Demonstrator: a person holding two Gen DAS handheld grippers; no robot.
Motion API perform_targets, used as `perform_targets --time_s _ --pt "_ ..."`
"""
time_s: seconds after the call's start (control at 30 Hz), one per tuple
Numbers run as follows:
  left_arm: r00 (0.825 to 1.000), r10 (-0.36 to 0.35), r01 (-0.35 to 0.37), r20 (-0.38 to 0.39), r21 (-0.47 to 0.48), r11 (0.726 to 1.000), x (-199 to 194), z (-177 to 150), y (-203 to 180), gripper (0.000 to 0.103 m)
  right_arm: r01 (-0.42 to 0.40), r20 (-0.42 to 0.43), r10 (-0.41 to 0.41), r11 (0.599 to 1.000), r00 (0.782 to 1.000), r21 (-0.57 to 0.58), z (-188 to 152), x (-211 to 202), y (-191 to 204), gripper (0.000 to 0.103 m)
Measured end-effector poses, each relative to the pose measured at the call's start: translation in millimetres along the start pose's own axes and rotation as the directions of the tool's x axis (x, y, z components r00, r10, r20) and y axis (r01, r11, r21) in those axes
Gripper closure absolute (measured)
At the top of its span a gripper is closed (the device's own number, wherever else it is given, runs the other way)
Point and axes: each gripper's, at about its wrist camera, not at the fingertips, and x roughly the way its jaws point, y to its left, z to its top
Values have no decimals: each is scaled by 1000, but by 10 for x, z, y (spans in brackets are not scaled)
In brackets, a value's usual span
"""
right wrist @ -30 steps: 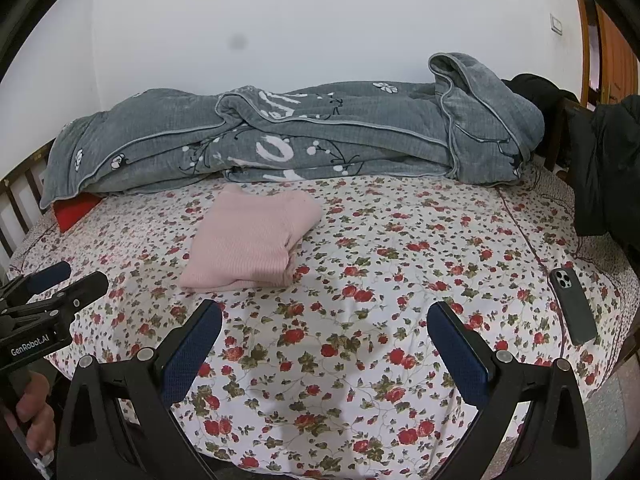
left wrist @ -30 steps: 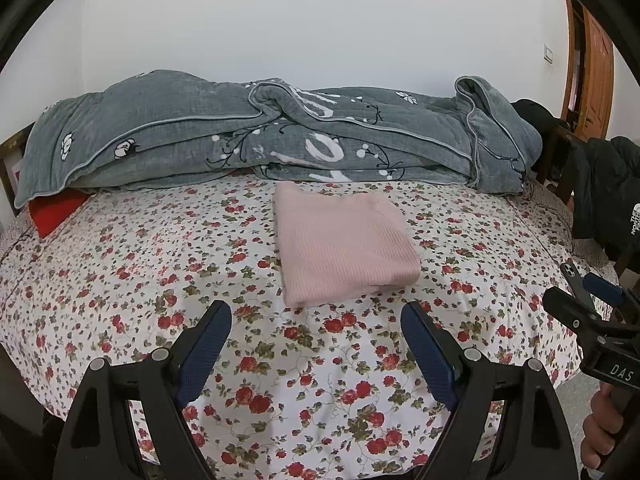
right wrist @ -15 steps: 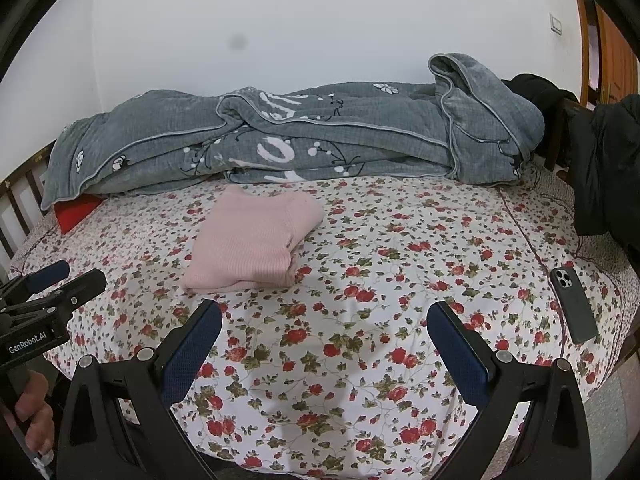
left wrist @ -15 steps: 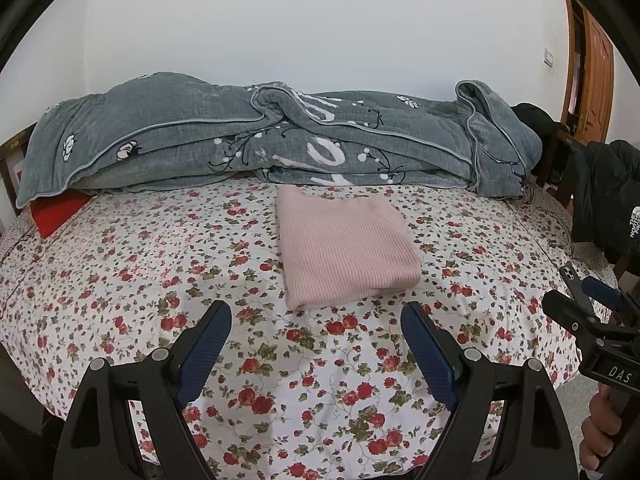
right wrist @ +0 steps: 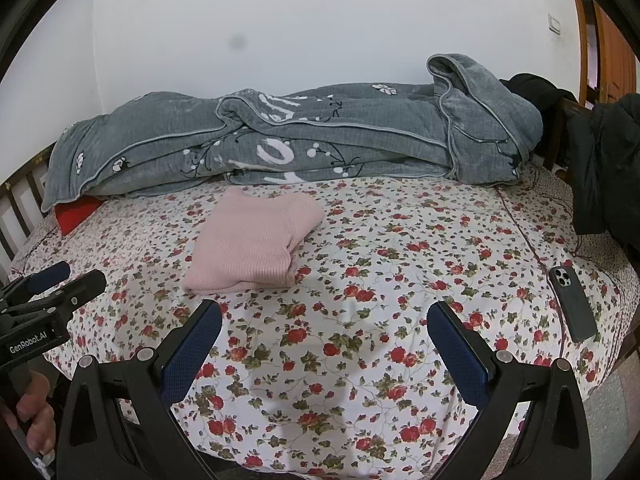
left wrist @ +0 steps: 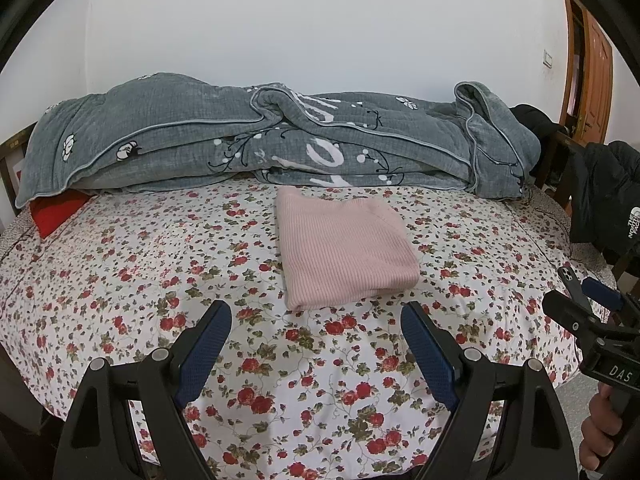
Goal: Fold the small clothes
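Both cameras have drawn slightly back from the bed; the folded garment has not moved.
Left gripper [left wrist: 316, 322], marked "GenRobot.AI", and right gripper [right wrist: 324, 320], marked "DAS", hang released, empty; beyond, pink sweater [left wrist: 342, 250] lies folded on floral sheet [left wrist: 160, 264]; a "THE NORTH FACE" jacket [left wrist: 612, 196] far right.

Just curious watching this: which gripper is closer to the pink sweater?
Left. The left gripper hangs open right in front of the sweater; the right gripper, also open, sits off to its right, nearer the phone.
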Motion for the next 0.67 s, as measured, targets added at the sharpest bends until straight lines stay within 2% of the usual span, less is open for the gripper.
perform_targets --time_s 0.67 --pt "1000 -7 7 7 -4 1000 -6 -1 -10 17 1 1 -1 1000 1000 6 -15 -16 0 2"
